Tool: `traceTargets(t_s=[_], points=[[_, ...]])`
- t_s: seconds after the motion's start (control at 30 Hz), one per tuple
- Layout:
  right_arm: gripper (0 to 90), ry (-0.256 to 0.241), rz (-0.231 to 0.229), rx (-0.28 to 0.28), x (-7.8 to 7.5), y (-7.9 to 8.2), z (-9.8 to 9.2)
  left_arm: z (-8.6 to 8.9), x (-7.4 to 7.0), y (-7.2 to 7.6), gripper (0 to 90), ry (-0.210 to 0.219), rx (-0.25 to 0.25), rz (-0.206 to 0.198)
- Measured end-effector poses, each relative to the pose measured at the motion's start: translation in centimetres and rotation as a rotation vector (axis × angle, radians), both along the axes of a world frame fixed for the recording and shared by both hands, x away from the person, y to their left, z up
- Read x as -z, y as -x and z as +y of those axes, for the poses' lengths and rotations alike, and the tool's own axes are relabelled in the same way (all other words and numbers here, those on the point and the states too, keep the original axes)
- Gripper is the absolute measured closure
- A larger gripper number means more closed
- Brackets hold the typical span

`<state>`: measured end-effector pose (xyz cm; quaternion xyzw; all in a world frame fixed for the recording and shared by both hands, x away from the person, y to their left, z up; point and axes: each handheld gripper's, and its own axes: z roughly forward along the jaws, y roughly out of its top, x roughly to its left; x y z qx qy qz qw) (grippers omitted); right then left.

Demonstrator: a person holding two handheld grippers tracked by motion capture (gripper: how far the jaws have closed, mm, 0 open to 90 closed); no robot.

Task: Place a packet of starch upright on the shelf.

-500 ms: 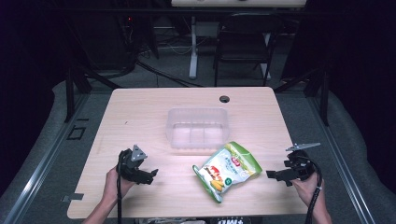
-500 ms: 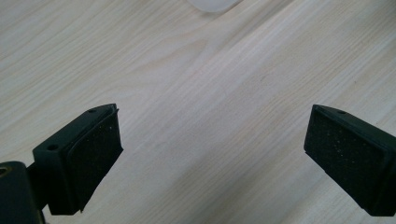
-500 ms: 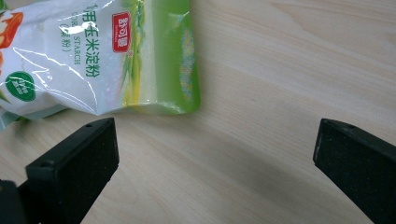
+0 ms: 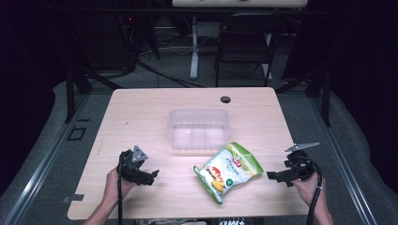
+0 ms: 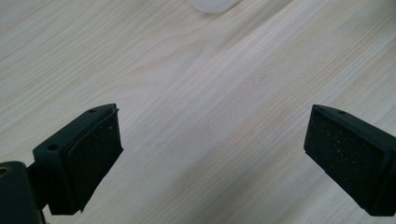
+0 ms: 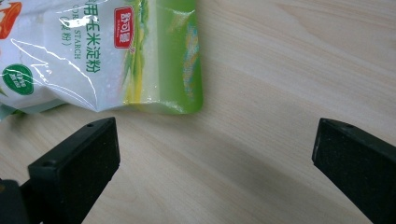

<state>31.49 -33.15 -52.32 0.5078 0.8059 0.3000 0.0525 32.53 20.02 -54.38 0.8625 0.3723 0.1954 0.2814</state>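
Observation:
A green and white bag of corn starch [image 4: 229,171] lies flat on the wooden table [image 4: 141,117], just in front of a clear plastic bin [image 4: 199,127]. My right gripper [image 4: 274,176] is open a short way to the right of the bag, pointing at it. In the right gripper view the bag [image 6: 102,51] lies just beyond the wide-apart jaws, with bare wood between them. My left gripper [image 4: 152,177] is open at the front left, apart from the bag. In the left gripper view its pads [image 5: 93,154] frame bare table, and a corner of the bin [image 5: 215,4] shows at the top.
A round cable hole [image 4: 225,99] sits near the table's far edge. Beyond the table stand a dark chair [image 4: 244,42] and a white desk leg [image 4: 194,47]. A metal rail [image 4: 42,159] runs along the floor at the left.
Both grippers stand much as they did half a second ago; the bag and the bin have not moved.

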Motion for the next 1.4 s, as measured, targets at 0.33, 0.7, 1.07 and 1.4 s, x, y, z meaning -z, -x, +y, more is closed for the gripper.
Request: traceTargets(t_s=[0.33, 0.7, 1.07, 1.4], points=[[0.0, -0.012, 0.010, -0.019, -0.3, -0.6, 0.4, 0.0, 0.1, 0.0, 3.7, 0.004, -0.004, -0.003], [0.0, -0.005, 0.005, -0.045, -0.5, -1.3, 1.2, 0.0, 0.1, 0.0, 3.7, 0.006, -0.004, -0.004], [0.0, -0.001, 0.005, -0.084, -0.6, -2.6, 2.3, -0.1, 0.2, -0.1, 3.6, 0.005, 0.001, 0.002], [0.0, -0.005, 0.006, -0.100, -0.7, -3.6, 3.0, -0.2, 0.2, -0.1, 3.6, 0.002, 0.002, 0.003]])
